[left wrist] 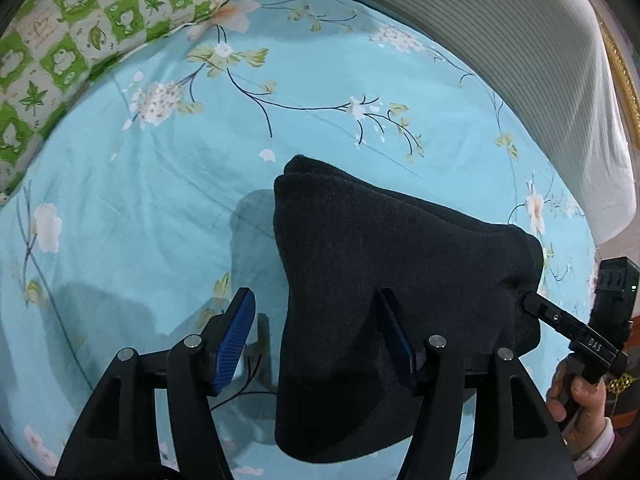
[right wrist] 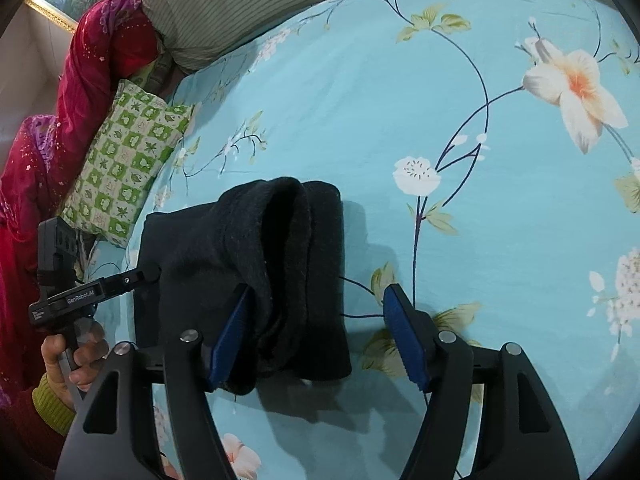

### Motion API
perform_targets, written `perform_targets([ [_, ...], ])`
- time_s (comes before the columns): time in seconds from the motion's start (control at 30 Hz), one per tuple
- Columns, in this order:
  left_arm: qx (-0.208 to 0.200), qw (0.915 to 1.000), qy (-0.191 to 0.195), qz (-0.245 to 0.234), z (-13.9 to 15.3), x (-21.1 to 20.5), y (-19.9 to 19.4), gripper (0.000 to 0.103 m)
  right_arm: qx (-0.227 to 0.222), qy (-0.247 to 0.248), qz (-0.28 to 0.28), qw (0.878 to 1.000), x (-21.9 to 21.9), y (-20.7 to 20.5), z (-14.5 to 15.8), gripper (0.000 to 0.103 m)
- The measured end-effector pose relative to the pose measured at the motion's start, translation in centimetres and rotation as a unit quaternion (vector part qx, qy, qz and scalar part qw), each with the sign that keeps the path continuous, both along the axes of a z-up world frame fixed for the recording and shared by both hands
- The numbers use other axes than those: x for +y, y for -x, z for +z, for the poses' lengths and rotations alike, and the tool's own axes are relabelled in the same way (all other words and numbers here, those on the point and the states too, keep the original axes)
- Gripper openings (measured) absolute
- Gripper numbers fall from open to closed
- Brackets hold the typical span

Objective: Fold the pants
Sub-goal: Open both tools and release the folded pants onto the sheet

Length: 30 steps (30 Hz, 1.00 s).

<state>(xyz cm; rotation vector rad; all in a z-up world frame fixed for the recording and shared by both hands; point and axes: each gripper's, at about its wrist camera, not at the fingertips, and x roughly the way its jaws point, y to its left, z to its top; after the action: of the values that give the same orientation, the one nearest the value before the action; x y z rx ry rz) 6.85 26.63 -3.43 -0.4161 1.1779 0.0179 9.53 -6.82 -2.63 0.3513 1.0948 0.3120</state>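
At the left gripper (left wrist: pixel 316 340), holding blue-padded fingers (left wrist: pixel 236 340) spread wide and pinching nothing, with one pad hanging over bare sheet and the other sitting against the near part of the pants (left wrist: pixel 380 280). Pointing forward and slightly down over the bundle. From the right wrist view, reaching in level from the side with one black fingertip touching the edge of the cloth, and the left hand (right wrist: pixel 76 356) wrapping the handle below, in a yellow-green cuff.

At the right gripper (right wrist: pixel 318 336), likewise keeping its fingers (right wrist: pixel 232 336) parted and gripping nothing, one pad brushing the raised fold and the other hovering over the sheet just beside the bundle. Right hand (left wrist: pixel 576 396) curling around its handle, in a white cuff.

Lying folded into a thick black bundle on the blue floral bed sheet (left wrist: pixel 160 200), near a green checked pillow (right wrist: pixel 124 168), with a striped bolster (left wrist: pixel 500 40) along the far side.
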Motion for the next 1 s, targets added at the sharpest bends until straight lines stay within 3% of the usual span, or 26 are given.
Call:
perform_targets([
  [0.47,-0.018,0.9991,-0.036,0.010,2.3,-1.4,5.0,0.072,-0.049,0.030,0.019,0.998,1.7,3.6,3.8,0.071],
  [0.8,-0.021,0.9984,-0.052,0.010,2.7,-2.9,8.1,0.076,-0.058,0.050,0.045,0.996,3.7,5.9,3.9,0.076],
  [1.0,-0.026,0.9963,-0.082,0.003,3.1,-3.9,9.1,0.077,-0.070,0.072,0.066,0.993,4.9,7.2,3.9,0.079],
])
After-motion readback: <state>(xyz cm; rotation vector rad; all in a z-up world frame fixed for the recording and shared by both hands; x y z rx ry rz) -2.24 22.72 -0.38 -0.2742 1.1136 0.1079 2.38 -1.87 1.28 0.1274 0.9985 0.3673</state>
